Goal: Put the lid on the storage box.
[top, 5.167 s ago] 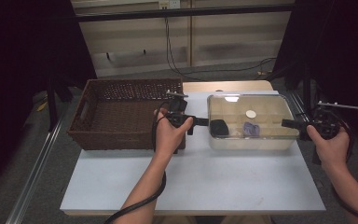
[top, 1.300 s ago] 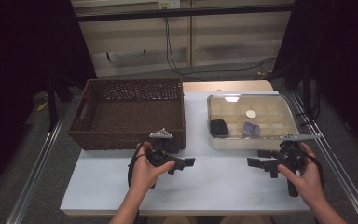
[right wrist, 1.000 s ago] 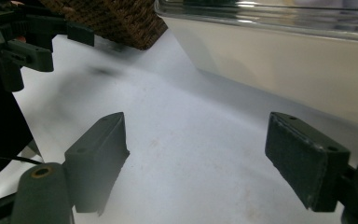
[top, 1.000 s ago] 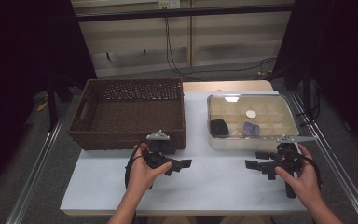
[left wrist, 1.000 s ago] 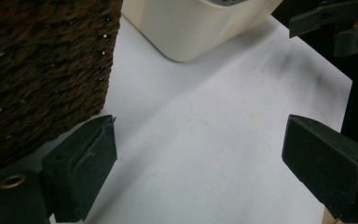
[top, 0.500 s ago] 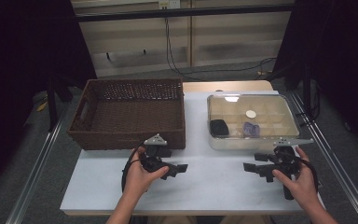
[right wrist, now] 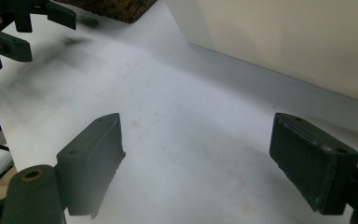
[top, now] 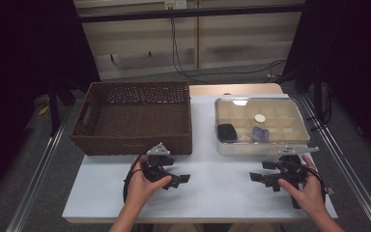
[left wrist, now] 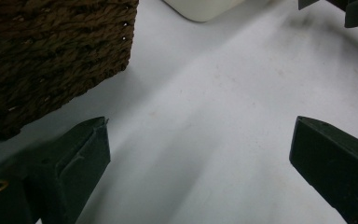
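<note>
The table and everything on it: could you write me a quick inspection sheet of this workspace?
Surface: white table, bare between the hands.
Job's things: empty brown wicker basket at left; lidded clear box at right, holding a black item, a purple item and a pale disc.
Clutter: nothing seen.
Grippers: left tongs and right tongs open, empty, low over the table.
Cables: black loop at left hand; wires behind.
Surroundings: dark curtains, metal rails.
</note>
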`<state>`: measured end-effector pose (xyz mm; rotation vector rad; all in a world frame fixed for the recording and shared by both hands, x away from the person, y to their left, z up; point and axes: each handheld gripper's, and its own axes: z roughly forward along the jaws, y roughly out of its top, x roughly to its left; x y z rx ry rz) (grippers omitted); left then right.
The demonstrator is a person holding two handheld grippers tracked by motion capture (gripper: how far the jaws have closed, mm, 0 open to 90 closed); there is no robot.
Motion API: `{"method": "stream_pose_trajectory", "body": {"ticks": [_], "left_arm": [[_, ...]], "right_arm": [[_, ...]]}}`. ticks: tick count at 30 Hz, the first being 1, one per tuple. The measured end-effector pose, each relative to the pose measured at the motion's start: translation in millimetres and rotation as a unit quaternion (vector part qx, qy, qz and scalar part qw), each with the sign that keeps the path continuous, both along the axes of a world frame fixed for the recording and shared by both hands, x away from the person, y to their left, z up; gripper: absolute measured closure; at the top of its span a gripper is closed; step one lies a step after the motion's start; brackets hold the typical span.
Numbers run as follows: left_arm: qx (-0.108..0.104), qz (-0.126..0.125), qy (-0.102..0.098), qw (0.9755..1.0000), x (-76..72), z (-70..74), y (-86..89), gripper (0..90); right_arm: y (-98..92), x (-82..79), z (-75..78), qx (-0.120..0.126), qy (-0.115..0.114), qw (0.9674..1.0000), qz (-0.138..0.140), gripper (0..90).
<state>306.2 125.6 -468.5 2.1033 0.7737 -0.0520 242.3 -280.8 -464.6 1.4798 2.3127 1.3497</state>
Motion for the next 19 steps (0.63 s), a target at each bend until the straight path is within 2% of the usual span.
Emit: {"method": "stream_pose_trajectory", "body": {"ticks": [9,19], "left_arm": [[0.033,-0.016,-0.025,0.9990,-5.0,-9.5,-1.1,4.5],[0.053,-0.021,-0.039,0.9976,-5.9,-13.7,-2.4,4.3]], "right_arm": [[6.7,-0.9,-7.5,-0.034,-0.010,0.9993,0.009,16.2],[12.5,-2.3,-14.2,-0.066,-0.015,0.9975,0.017,14.5]]}}
